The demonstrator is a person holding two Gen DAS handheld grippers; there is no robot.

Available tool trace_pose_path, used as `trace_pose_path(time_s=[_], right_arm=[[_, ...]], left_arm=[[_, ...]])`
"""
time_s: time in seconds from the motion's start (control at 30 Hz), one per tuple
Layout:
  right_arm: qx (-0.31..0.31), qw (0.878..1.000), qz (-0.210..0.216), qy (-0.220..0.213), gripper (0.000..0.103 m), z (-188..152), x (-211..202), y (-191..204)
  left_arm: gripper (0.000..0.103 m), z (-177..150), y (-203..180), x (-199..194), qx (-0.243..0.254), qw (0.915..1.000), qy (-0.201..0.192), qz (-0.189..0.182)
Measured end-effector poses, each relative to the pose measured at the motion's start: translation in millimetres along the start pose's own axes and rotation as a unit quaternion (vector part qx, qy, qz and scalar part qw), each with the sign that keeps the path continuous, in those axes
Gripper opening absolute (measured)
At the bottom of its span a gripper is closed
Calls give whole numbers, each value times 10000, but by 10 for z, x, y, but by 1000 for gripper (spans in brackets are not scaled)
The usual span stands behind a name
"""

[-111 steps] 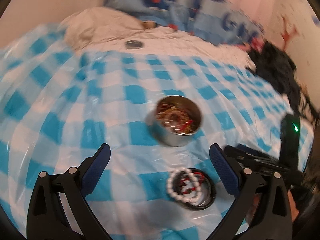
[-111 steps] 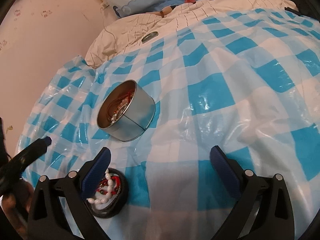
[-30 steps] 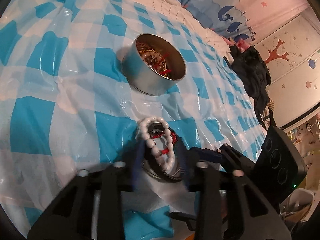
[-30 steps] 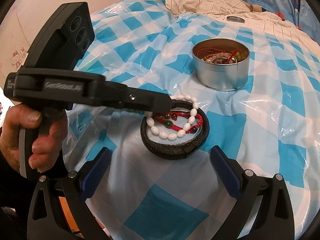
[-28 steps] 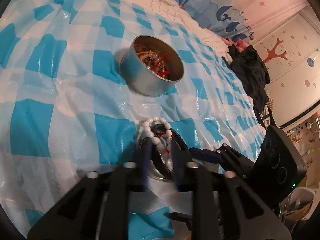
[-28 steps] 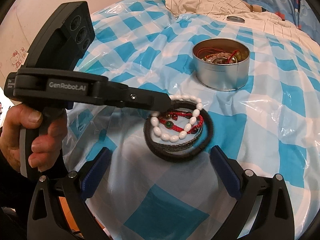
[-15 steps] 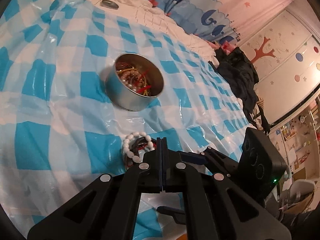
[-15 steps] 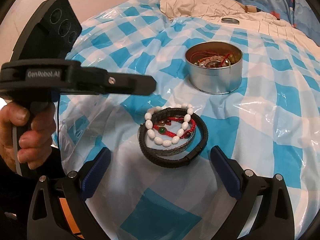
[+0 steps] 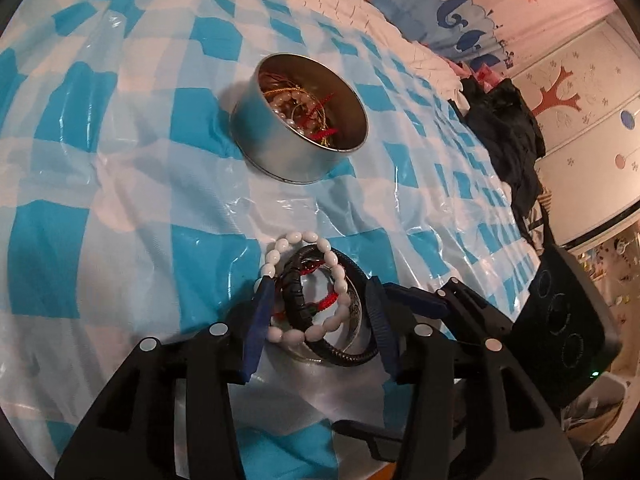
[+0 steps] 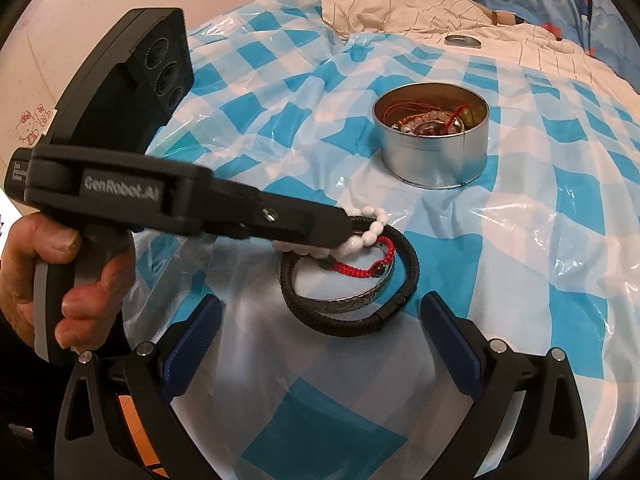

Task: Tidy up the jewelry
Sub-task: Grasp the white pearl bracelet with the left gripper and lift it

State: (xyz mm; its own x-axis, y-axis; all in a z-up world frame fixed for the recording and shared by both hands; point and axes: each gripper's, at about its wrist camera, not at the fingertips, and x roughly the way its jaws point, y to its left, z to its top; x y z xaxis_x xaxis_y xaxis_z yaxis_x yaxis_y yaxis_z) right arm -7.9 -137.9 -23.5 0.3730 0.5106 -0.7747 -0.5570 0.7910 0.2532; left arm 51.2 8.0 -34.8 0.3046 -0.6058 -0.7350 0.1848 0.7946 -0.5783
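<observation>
A pile of bracelets lies on the blue checked plastic sheet: a white bead bracelet [image 9: 320, 322], a black braided band [image 9: 296, 300], a red cord bracelet [image 10: 366, 272] and a silver bangle [image 10: 360, 296]. My left gripper [image 9: 318, 312] is partly open, its fingers on either side of the pile and down among the bracelets. From the right wrist view its tip [image 10: 336, 236] sits on the white beads [image 10: 370, 236]. My right gripper [image 10: 320, 344] is open and empty, just short of the pile. A round metal tin [image 9: 300, 120] holding several pieces of jewelry stands beyond.
The tin also shows in the right wrist view [image 10: 432, 148]. The tin's lid [image 10: 462, 41] lies on the cream bedding at the back. Dark clothes [image 9: 504, 128] are heaped at the right. The sheet is wrinkled and glossy.
My left gripper was shut above the pile half a second ago; it has opened and dropped onto the bracelets. The white beads are pushed toward the pile's far edge. My right gripper stays open.
</observation>
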Motion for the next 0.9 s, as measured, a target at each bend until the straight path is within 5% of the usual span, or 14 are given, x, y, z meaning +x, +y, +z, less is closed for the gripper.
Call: trace_pose_path(time_s=[0.53,0.57,0.67,0.9], right_arm=[[-45,10000,-9,25,96,34,28,7],[-41,10000,-5,28,96,36,33,5],[-34,10000,-5,26,96,44,42,-3],[71,10000,6,-33,96,65,38,-56]], left_arm=[[50,-5,26,-53,158,9978,-140,627],[48,-9,-10,-3,258,9974,-123,655],[19,-28,-79,96,549,9953,-56,791],[7,24,-156,-32,704,9960,-267,478]])
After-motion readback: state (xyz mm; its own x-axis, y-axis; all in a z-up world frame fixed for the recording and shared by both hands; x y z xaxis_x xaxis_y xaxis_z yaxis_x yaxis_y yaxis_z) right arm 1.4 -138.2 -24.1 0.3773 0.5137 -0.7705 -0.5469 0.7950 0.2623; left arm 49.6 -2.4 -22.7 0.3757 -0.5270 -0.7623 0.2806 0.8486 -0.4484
